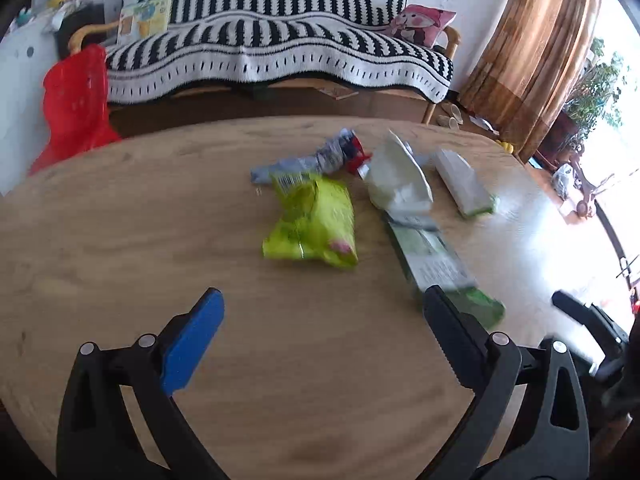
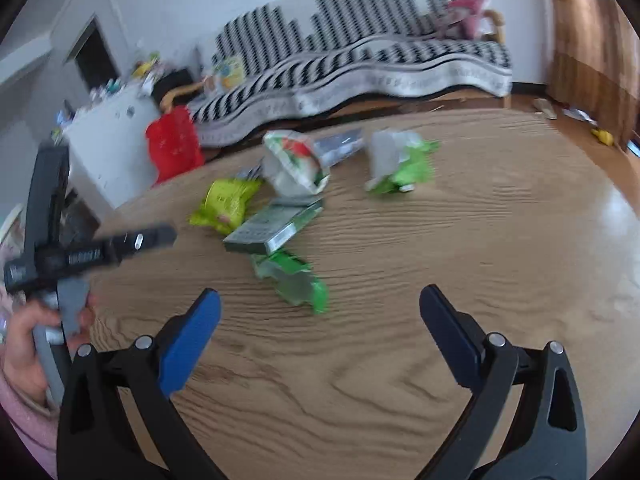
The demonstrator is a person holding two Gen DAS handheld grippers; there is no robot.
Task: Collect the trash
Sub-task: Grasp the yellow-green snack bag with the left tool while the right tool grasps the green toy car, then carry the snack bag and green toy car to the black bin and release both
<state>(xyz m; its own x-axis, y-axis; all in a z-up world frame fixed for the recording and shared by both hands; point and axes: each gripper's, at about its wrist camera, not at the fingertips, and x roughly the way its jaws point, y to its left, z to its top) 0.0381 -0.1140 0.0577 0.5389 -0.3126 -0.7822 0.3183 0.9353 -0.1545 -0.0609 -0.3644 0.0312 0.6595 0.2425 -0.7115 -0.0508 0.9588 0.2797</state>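
Note:
Trash lies in a loose pile on the wooden table (image 1: pixel 120 240). A yellow-green snack bag (image 1: pixel 312 224) is in the middle, also in the right wrist view (image 2: pixel 224 204). Behind it lie a grey-and-red wrapper (image 1: pixel 320 156), a crumpled white packet (image 1: pixel 396 180) and a white box (image 1: pixel 464 184). A flattened green-and-white carton (image 1: pixel 432 256) lies to the right (image 2: pixel 276 224), with a torn green wrapper (image 2: pixel 296 280) in front. My left gripper (image 1: pixel 324 300) is open and empty above the table, short of the snack bag. My right gripper (image 2: pixel 320 300) is open and empty near the torn wrapper.
A red plastic bag (image 1: pixel 76 104) hangs beyond the table's far left edge (image 2: pixel 172 144). A striped sofa (image 1: pixel 280 44) stands behind the table. A white cabinet (image 2: pixel 112 140) is at the left, a curtain (image 1: pixel 536 52) at the right. The left gripper's body (image 2: pixel 60 248) shows in the right wrist view.

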